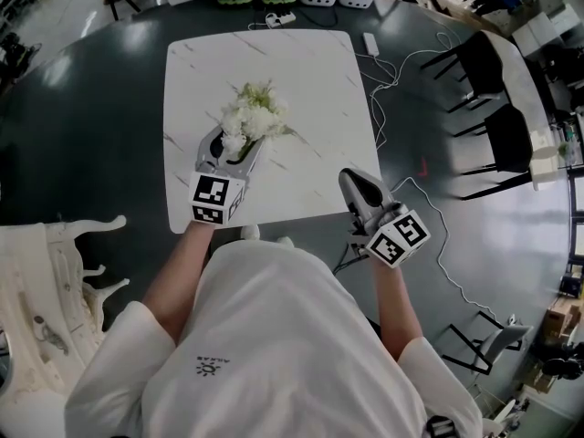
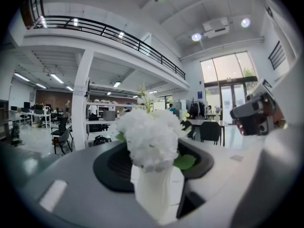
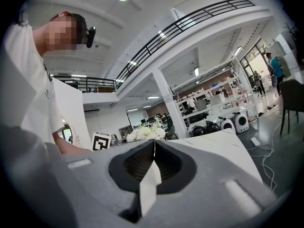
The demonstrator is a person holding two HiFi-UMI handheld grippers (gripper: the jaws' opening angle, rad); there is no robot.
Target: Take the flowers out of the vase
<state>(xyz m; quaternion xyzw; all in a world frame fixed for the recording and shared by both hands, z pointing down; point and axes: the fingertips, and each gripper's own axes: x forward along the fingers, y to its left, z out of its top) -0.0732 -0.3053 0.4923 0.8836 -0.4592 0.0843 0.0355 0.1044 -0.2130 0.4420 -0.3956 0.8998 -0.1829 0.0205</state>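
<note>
"Grey jaws of the left gripper (image 1: 232, 146) stand about half-closed round the white vase (image 2: 154, 189), low on its body. One side looks to be against it, but a dark gap shows on the other, so I wouldn't call it clamped."

"Then squeeze gently and level, below the blooms, so the vase can't tip when the stems come out."

"The right gripper (image 3: 154, 144) has its jaws together on nothing. It hovers at the near right edge of the table (image 1: 301, 71), well apart from the vase."

"It should open, then take the stems just under the white flowers (image 2: 152, 137). They sit in the vase on the table's near left part. Lift them straight up."
</note>
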